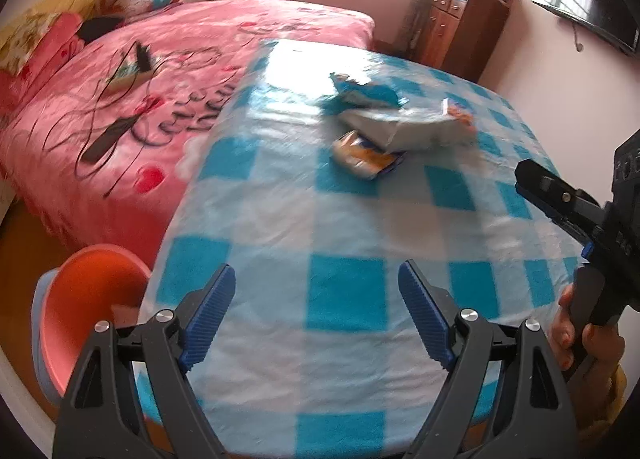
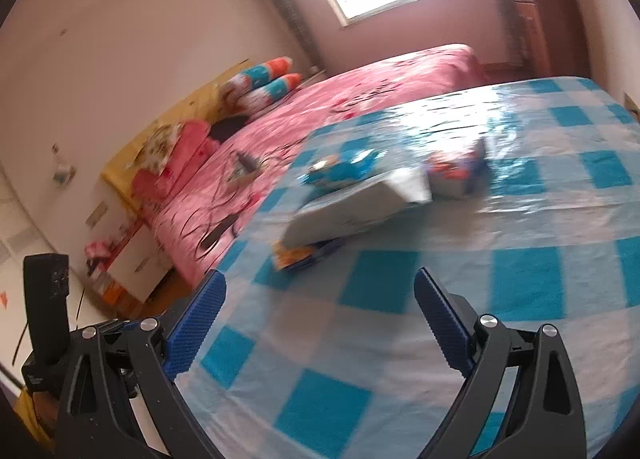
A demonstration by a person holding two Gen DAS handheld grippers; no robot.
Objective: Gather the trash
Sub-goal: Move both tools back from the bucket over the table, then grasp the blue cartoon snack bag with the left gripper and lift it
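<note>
Both wide-open hand-held grippers, left (image 1: 316,313) and right (image 2: 320,319), should approach the crumpled white paper wrapper (image 1: 404,125) low across the blue-checked surface (image 1: 344,259)

On the table under its blue-and-white checked plastic cloth (image 1: 344,299) lay a small heap: a flat white paper packet (image 1: 404,127) over an orange-and-white wrapper (image 1: 362,157), a crumpled blue wrapper (image 1: 360,93) behind. Left of the table stood the pink-quilted bed (image 1: 132,99)

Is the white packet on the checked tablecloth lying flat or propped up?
Propped. The white packet rests tilted on an orange-and-blue wrapper, one end raised off the tablecloth.
</note>
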